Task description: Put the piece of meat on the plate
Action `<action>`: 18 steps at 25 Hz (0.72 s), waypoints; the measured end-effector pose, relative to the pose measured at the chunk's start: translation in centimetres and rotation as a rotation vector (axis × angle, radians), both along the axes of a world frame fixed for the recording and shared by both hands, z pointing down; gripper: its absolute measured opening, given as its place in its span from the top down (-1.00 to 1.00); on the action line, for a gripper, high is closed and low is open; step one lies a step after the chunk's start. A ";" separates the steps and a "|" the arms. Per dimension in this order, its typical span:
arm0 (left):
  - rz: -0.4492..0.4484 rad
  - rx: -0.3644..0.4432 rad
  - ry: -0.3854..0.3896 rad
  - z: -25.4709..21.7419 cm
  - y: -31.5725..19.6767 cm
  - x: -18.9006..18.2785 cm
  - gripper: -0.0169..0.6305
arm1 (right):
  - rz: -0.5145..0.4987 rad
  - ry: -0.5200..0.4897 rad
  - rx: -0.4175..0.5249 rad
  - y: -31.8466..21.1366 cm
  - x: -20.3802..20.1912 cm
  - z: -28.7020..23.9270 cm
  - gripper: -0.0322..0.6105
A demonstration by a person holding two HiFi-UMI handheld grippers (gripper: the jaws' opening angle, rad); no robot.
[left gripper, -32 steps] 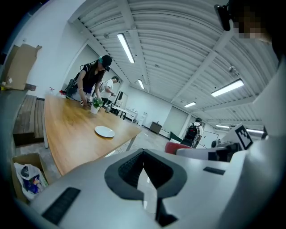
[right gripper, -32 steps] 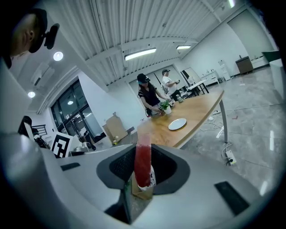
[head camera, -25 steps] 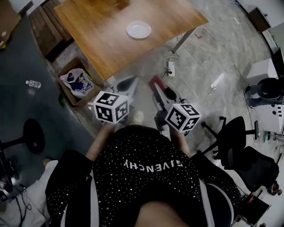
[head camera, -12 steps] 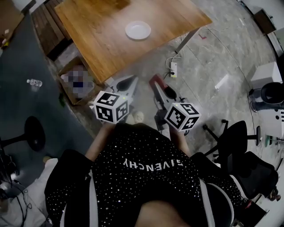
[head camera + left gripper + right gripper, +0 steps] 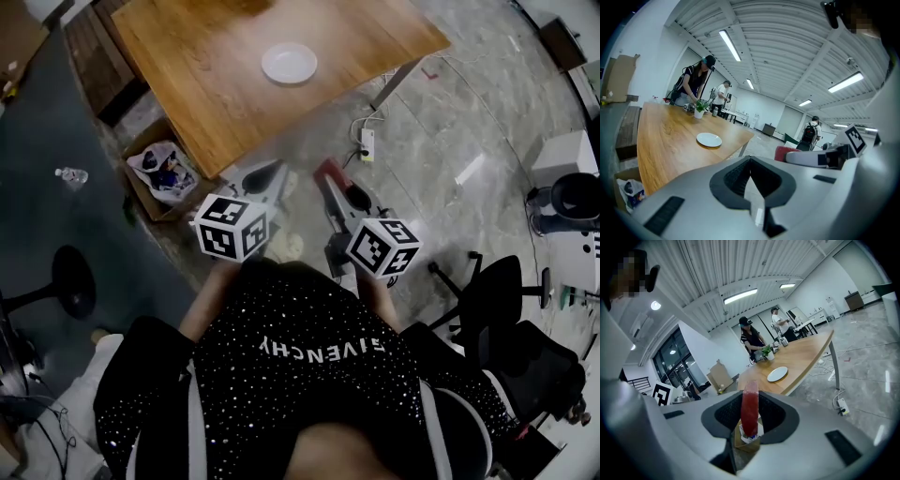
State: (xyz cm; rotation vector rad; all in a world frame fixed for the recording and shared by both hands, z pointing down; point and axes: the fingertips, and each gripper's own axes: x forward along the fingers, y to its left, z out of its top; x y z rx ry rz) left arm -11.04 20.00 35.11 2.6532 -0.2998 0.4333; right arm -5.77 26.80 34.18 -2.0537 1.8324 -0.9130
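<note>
A white plate point(image 5: 289, 63) lies empty on the wooden table point(image 5: 216, 94), well ahead of both grippers. I stand on the floor short of the table's near corner. My right gripper point(image 5: 336, 187) is shut on a red piece of meat point(image 5: 750, 406), which stands upright between its pads, with the plate point(image 5: 777, 373) beyond it. My left gripper point(image 5: 267, 176) hangs beside it over the floor, jaws closed to a point and holding nothing. In the left gripper view the plate point(image 5: 708, 139) sits far off on the tabletop.
A cardboard box point(image 5: 161, 173) with a bag in it stands on the floor by the table's near edge. A power strip point(image 5: 367, 143) and cables lie under the table's corner. Office chairs point(image 5: 497, 300) stand to the right. People point(image 5: 696, 84) work at the table's far end.
Both grippers have shifted slightly, and the table has slid a little up in the head view. The meat stays held in the right gripper.
</note>
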 end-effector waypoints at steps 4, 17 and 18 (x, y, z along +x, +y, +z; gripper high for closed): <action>0.017 -0.003 -0.004 0.0 -1.0 1.8 0.92 | 0.027 -0.007 -0.006 -0.6 1.8 0.1 0.60; 0.012 -0.024 -0.024 1.1 -7.2 7.0 0.92 | 0.041 -0.029 -0.039 -6.2 7.2 1.3 0.60; 0.010 -0.027 -0.024 1.2 -7.8 7.3 0.92 | 0.042 -0.029 -0.043 -6.7 7.6 1.4 0.60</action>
